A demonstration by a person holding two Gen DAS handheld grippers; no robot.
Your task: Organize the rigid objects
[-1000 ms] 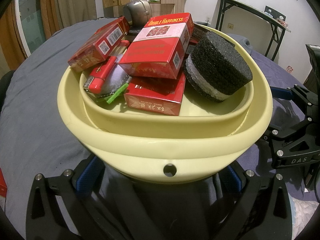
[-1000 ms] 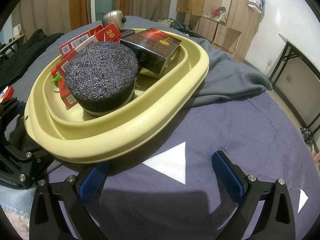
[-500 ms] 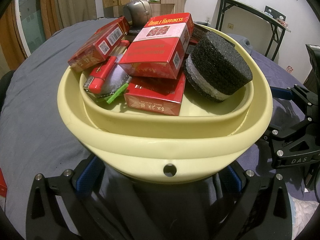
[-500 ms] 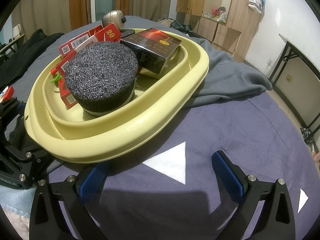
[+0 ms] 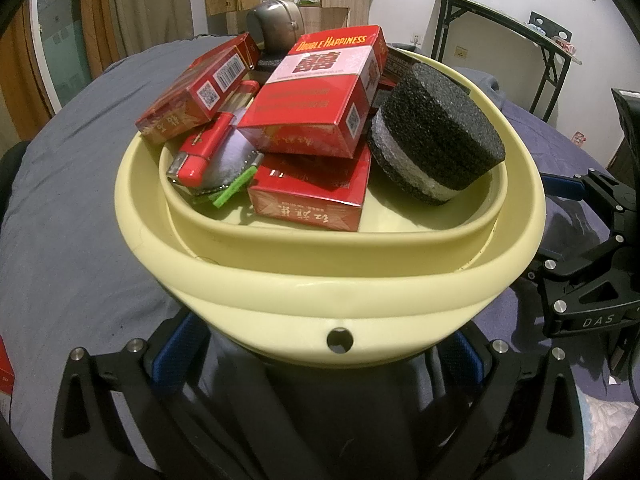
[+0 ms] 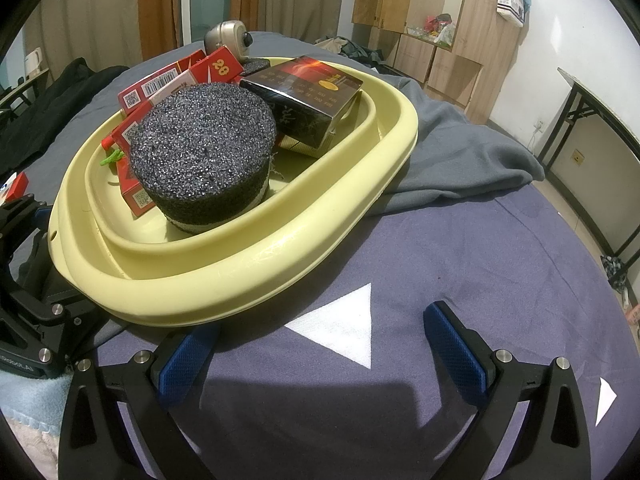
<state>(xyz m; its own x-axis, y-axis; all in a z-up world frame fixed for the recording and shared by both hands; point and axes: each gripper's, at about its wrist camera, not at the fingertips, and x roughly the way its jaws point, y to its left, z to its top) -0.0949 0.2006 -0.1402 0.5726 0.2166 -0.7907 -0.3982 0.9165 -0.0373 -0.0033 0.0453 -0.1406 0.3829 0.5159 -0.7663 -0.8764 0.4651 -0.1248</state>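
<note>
Basin, pale yellow plastic, oval with a doubled rim, sits on a purple-grey bedspread, its long axis running away from the left tool. Inside lie at least four red cigarette packs, one dark pack, one black foam disc and one red lighter. Left tool splayed under the basin's near rim; right tool spread wide, gripping nothing.
</note>
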